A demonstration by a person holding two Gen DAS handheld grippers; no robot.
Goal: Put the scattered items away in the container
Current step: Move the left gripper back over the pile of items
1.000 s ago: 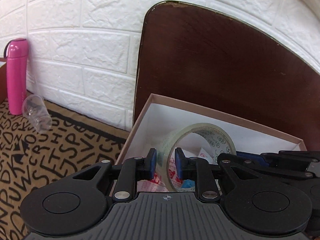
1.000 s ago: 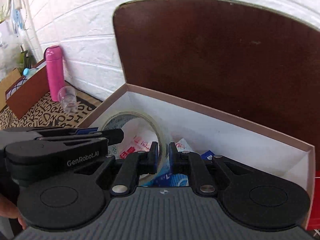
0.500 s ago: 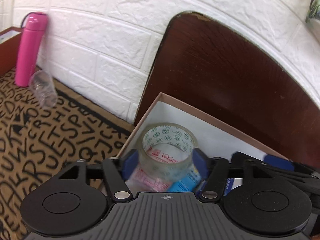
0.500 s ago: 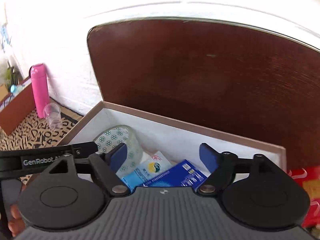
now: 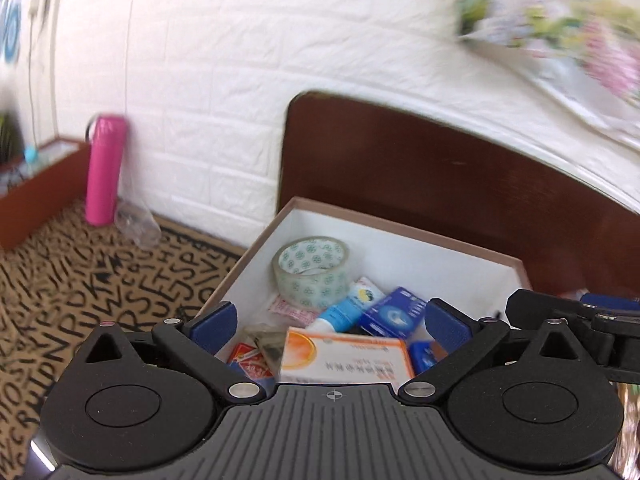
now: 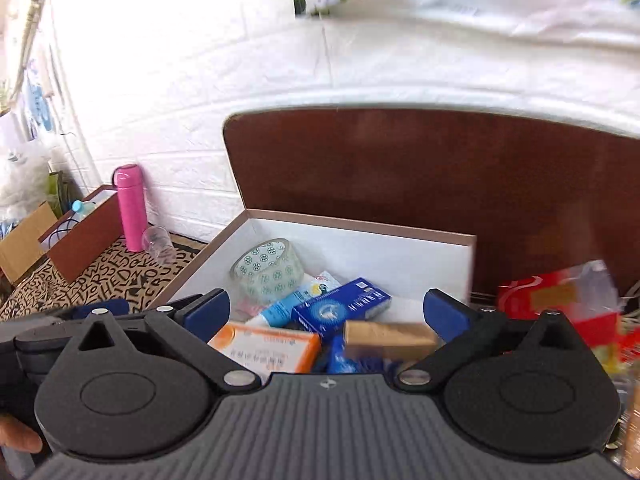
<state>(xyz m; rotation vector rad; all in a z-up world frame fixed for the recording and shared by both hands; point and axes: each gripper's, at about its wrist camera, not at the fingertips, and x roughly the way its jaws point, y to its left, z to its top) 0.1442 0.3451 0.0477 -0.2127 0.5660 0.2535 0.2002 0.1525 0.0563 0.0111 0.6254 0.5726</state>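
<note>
A white box with a brown rim (image 5: 384, 220) (image 6: 360, 218) stands against a dark wooden board. A roll of clear tape (image 5: 310, 268) (image 6: 268, 270) lies inside it at the back left. Beside it lie a blue-white tube (image 5: 346, 310) (image 6: 288, 306), a blue carton (image 5: 394, 312) (image 6: 344, 306), an orange-white carton (image 5: 344, 356) (image 6: 268, 346) and a tan block (image 6: 388, 334). My left gripper (image 5: 330, 322) is open and empty above the box's near side. My right gripper (image 6: 326, 312) is open and empty beside it.
A pink flask (image 5: 104, 170) (image 6: 130, 206) and a clear plastic cup (image 5: 136, 220) (image 6: 158, 244) stand left of the box on the letter-print mat (image 5: 80, 288). A brown tray (image 6: 84, 232) sits further left. A red packet (image 6: 560, 300) lies right of the box.
Both grippers opened and let go of the tape roll, which now lies in the box. Both have pulled up and back from the box.
</note>
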